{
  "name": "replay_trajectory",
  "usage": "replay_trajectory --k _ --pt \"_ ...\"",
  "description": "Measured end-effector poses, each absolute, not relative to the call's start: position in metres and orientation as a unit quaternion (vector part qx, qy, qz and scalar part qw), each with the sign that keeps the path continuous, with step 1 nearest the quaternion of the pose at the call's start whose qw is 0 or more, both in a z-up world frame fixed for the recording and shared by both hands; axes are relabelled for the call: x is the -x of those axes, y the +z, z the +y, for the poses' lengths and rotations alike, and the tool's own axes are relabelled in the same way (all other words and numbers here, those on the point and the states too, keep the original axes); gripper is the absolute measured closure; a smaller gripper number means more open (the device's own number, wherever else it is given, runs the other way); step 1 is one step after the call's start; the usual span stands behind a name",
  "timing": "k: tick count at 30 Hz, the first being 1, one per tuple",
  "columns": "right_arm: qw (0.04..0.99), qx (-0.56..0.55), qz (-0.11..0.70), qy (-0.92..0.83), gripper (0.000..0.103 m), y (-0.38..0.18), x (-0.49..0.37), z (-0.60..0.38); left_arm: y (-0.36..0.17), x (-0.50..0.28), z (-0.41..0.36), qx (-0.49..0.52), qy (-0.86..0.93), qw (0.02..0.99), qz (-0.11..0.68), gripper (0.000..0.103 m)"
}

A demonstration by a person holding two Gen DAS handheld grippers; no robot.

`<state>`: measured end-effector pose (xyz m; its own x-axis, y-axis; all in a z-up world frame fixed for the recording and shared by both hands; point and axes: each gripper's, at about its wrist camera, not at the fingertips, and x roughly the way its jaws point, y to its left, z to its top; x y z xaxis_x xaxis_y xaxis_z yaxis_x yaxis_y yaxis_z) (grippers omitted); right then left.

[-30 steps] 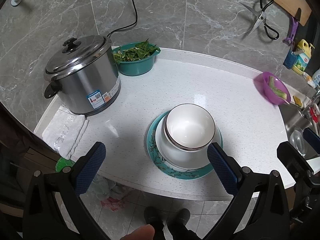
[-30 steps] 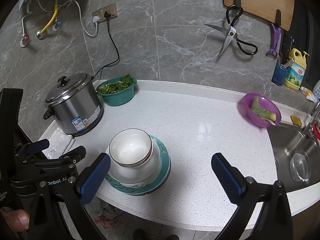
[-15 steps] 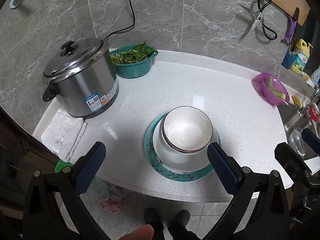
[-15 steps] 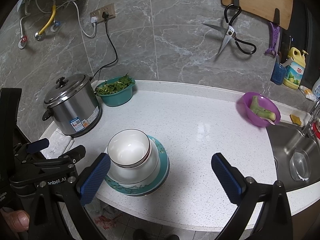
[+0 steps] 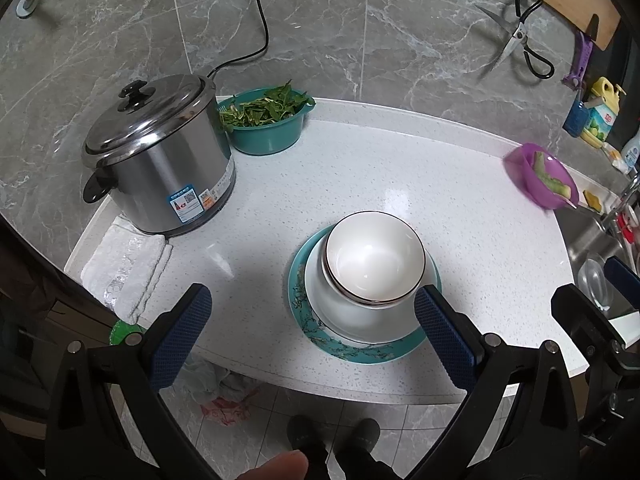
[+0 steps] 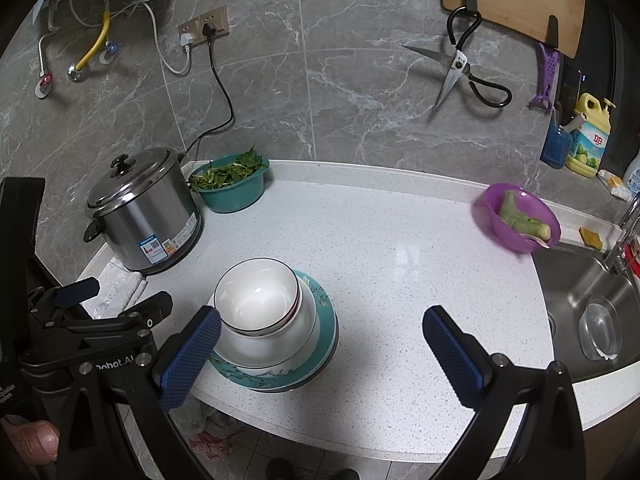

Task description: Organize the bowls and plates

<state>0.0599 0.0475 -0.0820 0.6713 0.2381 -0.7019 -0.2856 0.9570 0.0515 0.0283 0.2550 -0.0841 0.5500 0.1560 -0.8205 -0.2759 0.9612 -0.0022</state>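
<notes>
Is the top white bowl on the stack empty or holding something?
Empty: the top white bowl sits upright, its bare glossy inside showing in both views.

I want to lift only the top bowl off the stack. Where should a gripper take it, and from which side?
Grip the top bowl at its rim, one finger inside and one outside, coming from above on the near edge. It sits upright, nested in the bowl below, so only its rim band shows; the walls are probably out of reach. The left gripper, open, is nearest.
</notes>
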Motion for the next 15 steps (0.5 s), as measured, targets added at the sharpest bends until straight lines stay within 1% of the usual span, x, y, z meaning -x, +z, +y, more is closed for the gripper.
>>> replay_trajectory --k 15 --pt "0.913 0.030 0.381 0.142 0.000 -0.0829 -0.0613 0.0462 -0.0860 -0.0305 0.2534 0.067 0.119 0.876 0.462 0.000"
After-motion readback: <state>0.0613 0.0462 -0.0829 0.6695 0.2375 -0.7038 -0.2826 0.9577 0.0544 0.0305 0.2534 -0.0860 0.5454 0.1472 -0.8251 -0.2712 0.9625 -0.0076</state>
